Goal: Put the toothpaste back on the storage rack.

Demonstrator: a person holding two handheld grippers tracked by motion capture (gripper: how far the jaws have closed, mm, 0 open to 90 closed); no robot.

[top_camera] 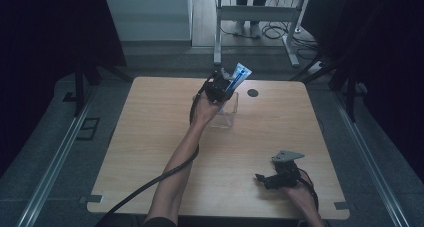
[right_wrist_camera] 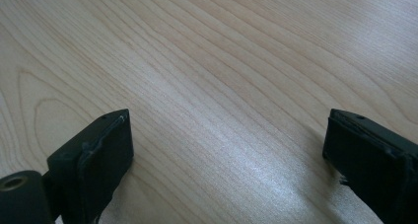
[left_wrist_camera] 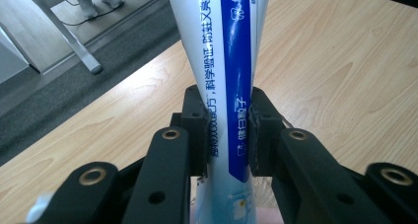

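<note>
High view: the left gripper (top_camera: pixel 223 85) holds a blue-and-white tube (top_camera: pixel 239 76) tilted above a clear box (top_camera: pixel 227 112) at the far middle of the worktop (top_camera: pixel 150 137), fingers (left_wrist_camera: pixel 194 130) clamped on it. The right gripper (top_camera: pixel 267 179) rests near the front edge, fingers (right_wrist_camera: pixel 106 152) wide apart, holding nothing.

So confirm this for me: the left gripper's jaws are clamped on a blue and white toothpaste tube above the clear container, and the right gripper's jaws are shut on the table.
Not quite. The right gripper has its jaws wide open over bare table, as the right gripper view shows. The rest holds: the left gripper clamps the toothpaste tube above the clear container.
</note>
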